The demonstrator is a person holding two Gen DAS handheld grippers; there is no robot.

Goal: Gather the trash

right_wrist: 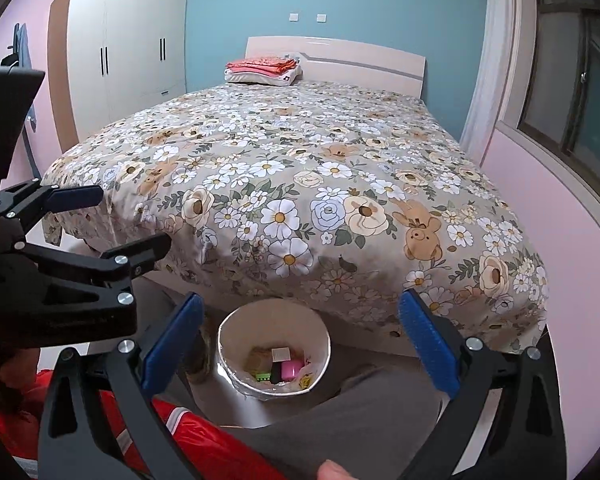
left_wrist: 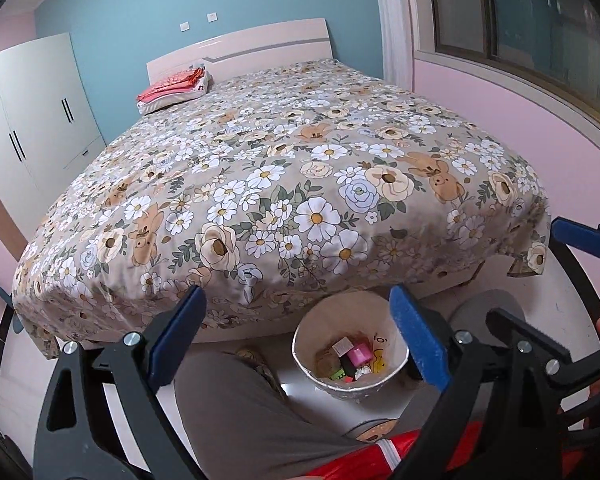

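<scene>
Your left gripper (left_wrist: 300, 332) and right gripper (right_wrist: 300, 344) both hang apart, empty. The wastebasket (right_wrist: 236, 376) at six o'clock holds several scraps; the floral bedspread (right_wrist: 340, 152) shows none left.

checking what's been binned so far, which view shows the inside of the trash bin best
The right wrist view: the trash bin sits unobstructed between the open fingers, its whole rim and contents visible. In the left wrist view the bin shows its contents too, but a blue finger pad covers its right rim.
</scene>
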